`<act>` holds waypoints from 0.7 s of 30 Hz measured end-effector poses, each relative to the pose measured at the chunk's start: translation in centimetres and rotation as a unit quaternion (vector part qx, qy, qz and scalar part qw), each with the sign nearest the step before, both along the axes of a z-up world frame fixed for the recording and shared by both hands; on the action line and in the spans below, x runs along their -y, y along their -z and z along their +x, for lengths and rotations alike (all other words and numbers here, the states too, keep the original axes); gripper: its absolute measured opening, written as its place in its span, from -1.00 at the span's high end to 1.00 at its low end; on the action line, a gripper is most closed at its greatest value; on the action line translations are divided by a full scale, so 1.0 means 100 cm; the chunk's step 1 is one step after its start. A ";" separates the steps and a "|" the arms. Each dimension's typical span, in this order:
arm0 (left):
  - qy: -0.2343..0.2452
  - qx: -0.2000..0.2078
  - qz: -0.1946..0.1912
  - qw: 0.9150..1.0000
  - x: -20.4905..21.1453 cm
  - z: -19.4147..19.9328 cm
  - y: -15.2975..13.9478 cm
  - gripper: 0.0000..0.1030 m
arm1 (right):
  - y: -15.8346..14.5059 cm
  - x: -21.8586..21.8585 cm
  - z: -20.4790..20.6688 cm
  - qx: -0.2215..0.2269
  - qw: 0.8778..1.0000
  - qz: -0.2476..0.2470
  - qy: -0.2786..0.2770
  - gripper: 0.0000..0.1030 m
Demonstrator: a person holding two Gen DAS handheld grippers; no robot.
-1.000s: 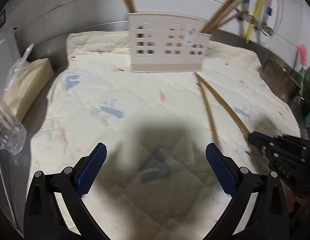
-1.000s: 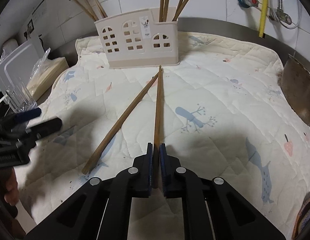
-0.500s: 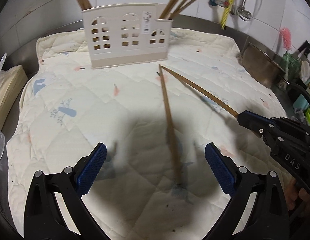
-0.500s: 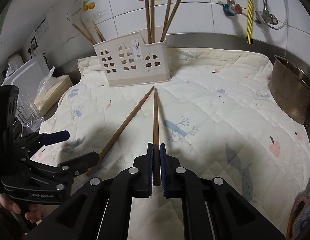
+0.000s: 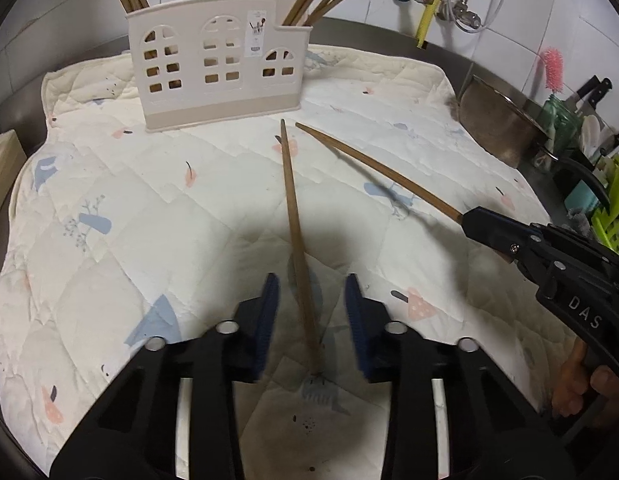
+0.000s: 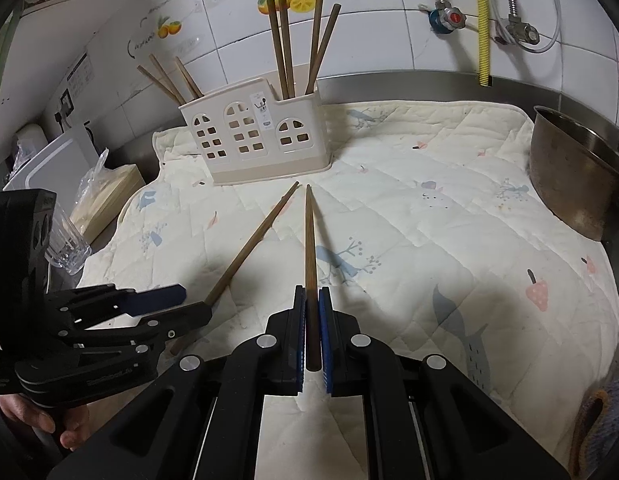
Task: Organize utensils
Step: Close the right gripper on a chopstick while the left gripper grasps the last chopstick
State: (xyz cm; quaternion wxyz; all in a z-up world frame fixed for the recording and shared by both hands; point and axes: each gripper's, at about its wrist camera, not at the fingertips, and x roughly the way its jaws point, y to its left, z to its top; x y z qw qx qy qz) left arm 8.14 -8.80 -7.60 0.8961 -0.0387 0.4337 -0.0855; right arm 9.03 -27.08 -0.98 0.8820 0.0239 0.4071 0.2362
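Note:
A cream utensil holder (image 5: 219, 76) with window cut-outs stands at the back of a quilted mat (image 5: 109, 208), with several wooden chopsticks upright in it; it also shows in the right wrist view (image 6: 255, 140). One chopstick (image 5: 299, 240) lies on the mat between the fingers of my left gripper (image 5: 311, 292), which straddles its near end with a gap on both sides. My right gripper (image 6: 312, 312) is shut on a second chopstick (image 6: 309, 248) and holds its near end, tip pointing at the holder. That chopstick (image 5: 373, 164) and my right gripper (image 5: 485, 228) show in the left wrist view.
A metal bowl (image 6: 577, 176) sits at the mat's right edge. A glass (image 6: 67, 236), a wrapped package (image 6: 105, 196) and a white board stand off the mat's left side. Pipes and a yellow hose (image 6: 483, 20) run on the tiled wall.
My left gripper has moved right over the lying chopstick and its jaws have narrowed around it. My right gripper has lifted its chopstick a little.

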 end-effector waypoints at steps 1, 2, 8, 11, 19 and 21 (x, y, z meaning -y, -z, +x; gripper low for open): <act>0.001 -0.002 -0.001 1.000 0.000 0.000 0.001 0.48 | 0.000 0.000 0.000 0.000 1.000 0.000 0.000 0.87; 0.001 -0.003 -0.001 1.000 0.000 0.000 0.003 0.52 | 0.000 0.000 0.000 0.000 1.000 0.000 0.000 0.87; -0.003 -0.014 -0.005 1.000 -0.004 0.003 0.010 0.66 | 0.000 0.000 0.000 0.000 1.000 0.000 0.000 0.87; -0.003 -0.017 -0.001 1.000 -0.005 0.004 0.014 0.74 | 0.000 0.000 0.000 0.001 1.000 -0.001 0.000 0.87; -0.006 -0.012 -0.009 1.000 -0.012 0.006 0.008 0.86 | -0.009 -0.001 -0.002 0.008 1.000 -0.006 0.000 0.87; -0.007 -0.005 -0.011 1.000 -0.016 0.005 0.003 0.87 | -0.015 -0.001 -0.002 0.015 1.000 -0.007 -0.001 0.87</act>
